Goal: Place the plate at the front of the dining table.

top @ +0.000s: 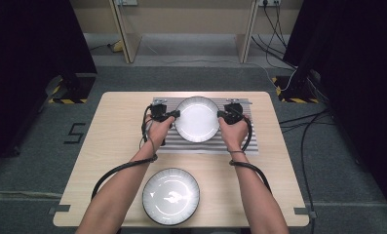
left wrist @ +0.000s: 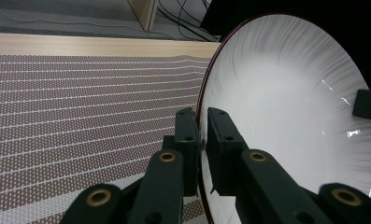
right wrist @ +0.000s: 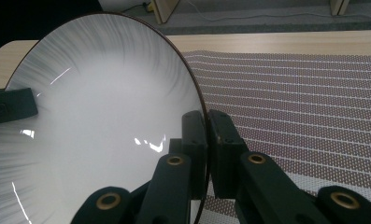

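A light wooden worktop [top: 113, 146] seen from above, w/ a striped placemat [top: 249, 141] lying toward its far edge, centred. A white plate [top: 197, 118] sits over the mat's middle, gripped on both sides. The left gripper [top: 175, 114] is clamped on the plate's left rim; the left gripper view shows the thin dark rim pinched between both jaws. The right gripper [top: 220, 115] is clamped on the opposite rim the same way. A 2nd plate [top: 170, 196], dark-rimmed and glossy, rests at the near edge, centre, well apart from the 1st. Both forearms come in from the near edge.
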The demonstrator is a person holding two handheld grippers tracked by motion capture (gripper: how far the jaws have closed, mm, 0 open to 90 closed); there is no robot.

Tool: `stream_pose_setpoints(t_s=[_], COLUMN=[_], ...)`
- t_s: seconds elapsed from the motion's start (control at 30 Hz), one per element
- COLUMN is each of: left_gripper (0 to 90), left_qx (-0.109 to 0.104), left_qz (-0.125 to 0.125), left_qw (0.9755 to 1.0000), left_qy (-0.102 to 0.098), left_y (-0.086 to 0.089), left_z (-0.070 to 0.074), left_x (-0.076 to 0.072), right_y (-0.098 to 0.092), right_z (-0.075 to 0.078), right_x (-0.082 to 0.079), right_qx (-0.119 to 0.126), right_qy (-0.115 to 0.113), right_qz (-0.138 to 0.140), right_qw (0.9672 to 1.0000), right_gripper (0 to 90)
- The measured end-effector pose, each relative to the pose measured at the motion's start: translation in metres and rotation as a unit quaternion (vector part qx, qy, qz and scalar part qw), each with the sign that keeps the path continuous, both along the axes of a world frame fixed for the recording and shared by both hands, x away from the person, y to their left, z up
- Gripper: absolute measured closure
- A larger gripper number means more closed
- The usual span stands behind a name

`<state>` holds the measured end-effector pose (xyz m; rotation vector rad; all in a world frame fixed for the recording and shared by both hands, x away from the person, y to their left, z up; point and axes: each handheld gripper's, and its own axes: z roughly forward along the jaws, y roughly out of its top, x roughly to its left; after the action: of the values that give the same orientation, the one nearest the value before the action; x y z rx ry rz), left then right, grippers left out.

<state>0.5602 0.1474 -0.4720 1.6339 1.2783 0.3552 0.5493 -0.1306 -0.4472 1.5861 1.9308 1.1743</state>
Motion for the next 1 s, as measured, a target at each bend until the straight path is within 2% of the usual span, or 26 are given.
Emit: stream_pose_setpoints(t_s=[1.0], left_gripper=[82.5], left_qx=[0.005], left_qz=[0.000], left_qw=[0.9999], left_qy=[0.014], left_y=[-0.007], left_z=[-0.015], left_x=[0.002], right_y=[-0.004], right_z=[-0.015], right_x=[0.001], right_qx=[-0.007], right_qy=[0.012], right_qz=[-0.004], right_qw=[0.9999], right_gripper=[86.1])
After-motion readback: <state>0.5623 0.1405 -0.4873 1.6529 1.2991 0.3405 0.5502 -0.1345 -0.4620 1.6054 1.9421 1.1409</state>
